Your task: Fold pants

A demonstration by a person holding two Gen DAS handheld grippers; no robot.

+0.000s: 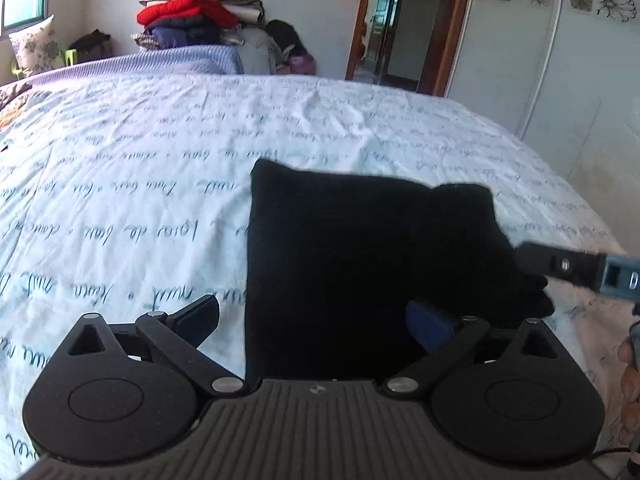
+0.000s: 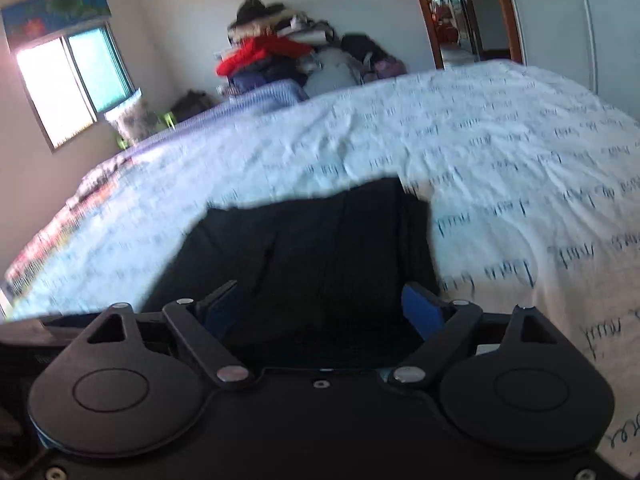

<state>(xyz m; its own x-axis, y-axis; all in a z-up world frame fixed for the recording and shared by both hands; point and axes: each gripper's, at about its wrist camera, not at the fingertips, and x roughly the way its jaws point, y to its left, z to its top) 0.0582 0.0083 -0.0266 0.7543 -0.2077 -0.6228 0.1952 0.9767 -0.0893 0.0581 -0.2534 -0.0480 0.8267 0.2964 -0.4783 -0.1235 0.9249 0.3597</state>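
Observation:
Black pants (image 1: 360,256) lie folded into a thick rectangle on the white bed cover (image 1: 140,184) printed with script. My left gripper (image 1: 316,320) hovers at the near edge of the bundle, jaws wide apart, nothing pinched between the blue pads. In the right wrist view the same pants (image 2: 316,256) lie just beyond my right gripper (image 2: 324,312), which stands open above them with empty pads. The right gripper's finger (image 1: 568,266) also enters the left wrist view from the right, beside the bundle's right corner. A hand (image 1: 630,376) shows at that edge.
A heap of clothes with a red jacket (image 1: 188,12) is piled past the far side of the bed. A window (image 2: 76,80) lies to the left, a doorway (image 1: 404,20) and a white wardrobe (image 1: 540,60) to the right. A pillow (image 1: 34,46) leans at far left.

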